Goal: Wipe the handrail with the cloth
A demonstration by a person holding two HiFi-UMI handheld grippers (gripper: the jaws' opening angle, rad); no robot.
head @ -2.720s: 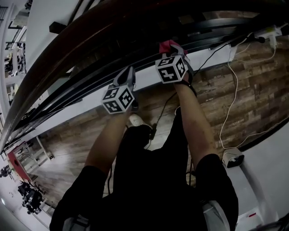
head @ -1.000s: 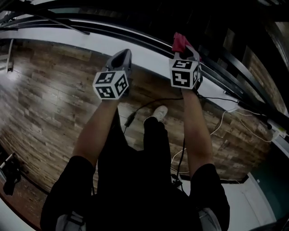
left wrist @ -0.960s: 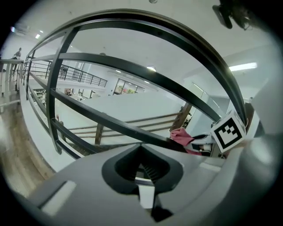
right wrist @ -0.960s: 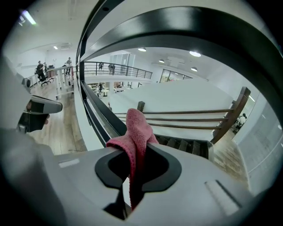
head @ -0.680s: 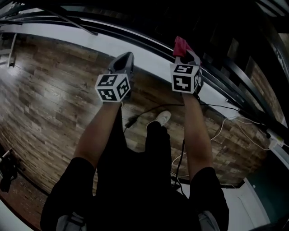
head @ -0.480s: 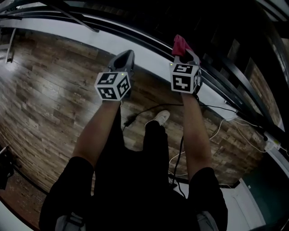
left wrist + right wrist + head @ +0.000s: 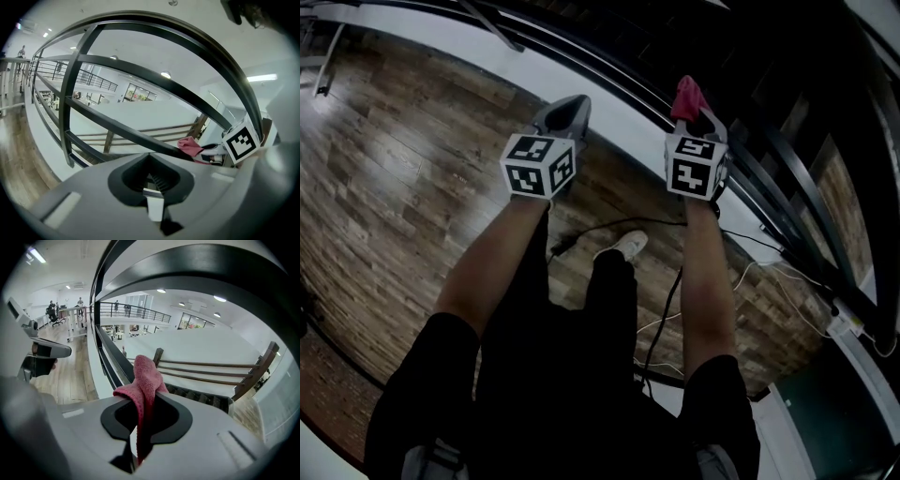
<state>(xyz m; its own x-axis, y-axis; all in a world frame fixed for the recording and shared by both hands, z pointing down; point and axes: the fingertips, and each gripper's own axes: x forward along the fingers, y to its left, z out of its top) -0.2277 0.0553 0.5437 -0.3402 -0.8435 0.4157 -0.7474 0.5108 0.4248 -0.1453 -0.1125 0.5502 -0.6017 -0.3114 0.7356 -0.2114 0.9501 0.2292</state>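
The pink cloth [image 7: 143, 380] is pinched between the jaws of the right gripper [image 7: 697, 114]; in the right gripper view a narrow strip of it is seen running down through the closed jaws, while a bunched fold stands up above their tips and droops a little to the left. The handrail [image 7: 201, 268] is seen in that view as a broad dark band arching across the top, well above the cloth and apart from it. The jaws of the left gripper [image 7: 568, 108] are pressed together with nothing held between them, as is shown in the left gripper view. In the head view both grippers are held up side by side in front of the person, the left one over the wooden floor [image 7: 384, 150] near its far edge and the right one over the white ledge [image 7: 609, 89] that runs along that edge below the black railing [image 7: 72, 93]. The cloth is seen there as a small pink tuft against the dark bars, beyond the right gripper's marker cube. A black cable [image 7: 609, 225] is laid across the floor between the two forearms, and a white shoe [image 7: 624, 246] is set just beside it. In the left gripper view the right gripper is seen at the lower right edge, with the cloth sticking out towards the lower bars of the railing.
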